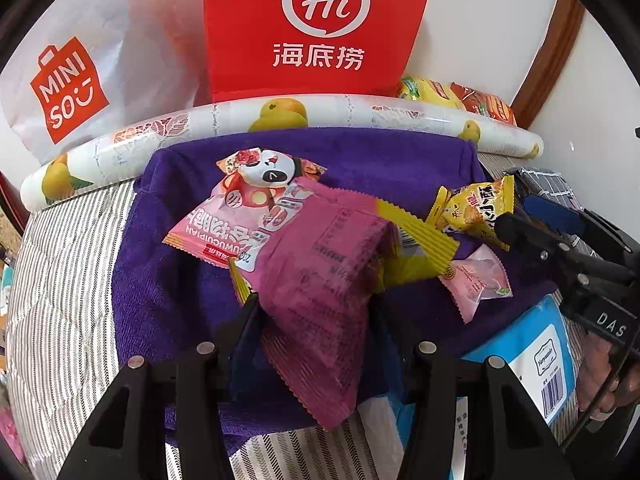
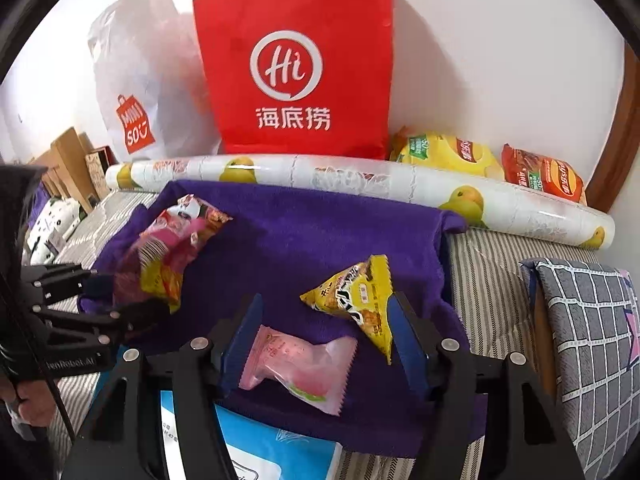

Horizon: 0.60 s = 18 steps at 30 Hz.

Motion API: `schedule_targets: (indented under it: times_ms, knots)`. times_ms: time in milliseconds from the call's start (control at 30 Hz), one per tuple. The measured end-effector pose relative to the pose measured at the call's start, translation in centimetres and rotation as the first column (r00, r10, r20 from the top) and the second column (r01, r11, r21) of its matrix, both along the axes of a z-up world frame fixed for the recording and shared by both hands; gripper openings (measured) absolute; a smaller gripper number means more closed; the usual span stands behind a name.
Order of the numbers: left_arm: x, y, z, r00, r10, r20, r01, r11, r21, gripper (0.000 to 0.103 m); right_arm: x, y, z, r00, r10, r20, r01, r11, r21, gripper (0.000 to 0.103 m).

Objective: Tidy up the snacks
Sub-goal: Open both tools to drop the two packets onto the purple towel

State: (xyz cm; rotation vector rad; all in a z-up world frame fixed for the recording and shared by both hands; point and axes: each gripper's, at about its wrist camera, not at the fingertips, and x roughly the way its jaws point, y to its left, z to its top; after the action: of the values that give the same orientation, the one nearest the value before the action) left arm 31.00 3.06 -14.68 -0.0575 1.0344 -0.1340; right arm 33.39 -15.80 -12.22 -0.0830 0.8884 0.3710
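Striped bed [image 2: 496,280] carried a purple towel [image 2: 304,232] w/ the snacks on it. At the far side a red bag [image 2: 294,60] reading "Hi" stood against the wall, a white "MINISO" bag [image 2: 136,80] to its left, a fruit-print roll [image 2: 360,184] lying across in front of both. Yellow and red chip bags [image 2: 488,160] sat far right, a grid-pattern cushion [image 2: 592,320] near right, a blue-white pack [image 2: 276,452] at the near edge.

Both grippers pointed steeply down at the towel. Left gripper [image 1: 316,308] was clenched on a magenta snack packet [image 1: 320,280], lifted above a pink panda-print packet [image 1: 248,204]. Right gripper [image 2: 324,320] was released, jaws apart around a small pink candy packet [image 2: 296,364], pads not pressing it; a yellow snack packet [image 2: 356,300] lay touching its right finger. A hand [image 2: 28,400] showed near left.
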Motion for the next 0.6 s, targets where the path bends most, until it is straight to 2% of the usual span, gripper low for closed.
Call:
schedule_targets:
  times_ms: [133, 300, 433, 600]
  knots:
    - [0.0, 0.0, 0.0, 1.000, -0.004, -0.001, 0.004, 1.000, -0.003, 0.055, 0.1, -0.4, 0.3, 1.000, -0.025, 0.006, 0.025, 1.000, 0.016, 0.066]
    - [-0.1, 0.1, 0.4, 1.000, 0.007, 0.026, -0.007, 1.000, 0.001, 0.071, 0.3, -0.9, 0.3, 0.999, -0.045, -0.001, 0.045, 0.998, 0.033, 0.066]
    - [-0.2, 0.2, 1.1, 0.998, 0.010, 0.061, -0.010, 1.000, -0.007, 0.074, 0.3, -1.1, 0.4, 0.999, -0.045, -0.009, 0.046, 0.997, 0.061, 0.066]
    - [-0.5, 0.5, 1.8, 0.996, 0.017, 0.091, -0.012, 0.998, -0.054, 0.076, 0.2, -1.0, 0.7, 0.999, -0.048, 0.005, 0.047, 0.997, 0.064, 0.066]
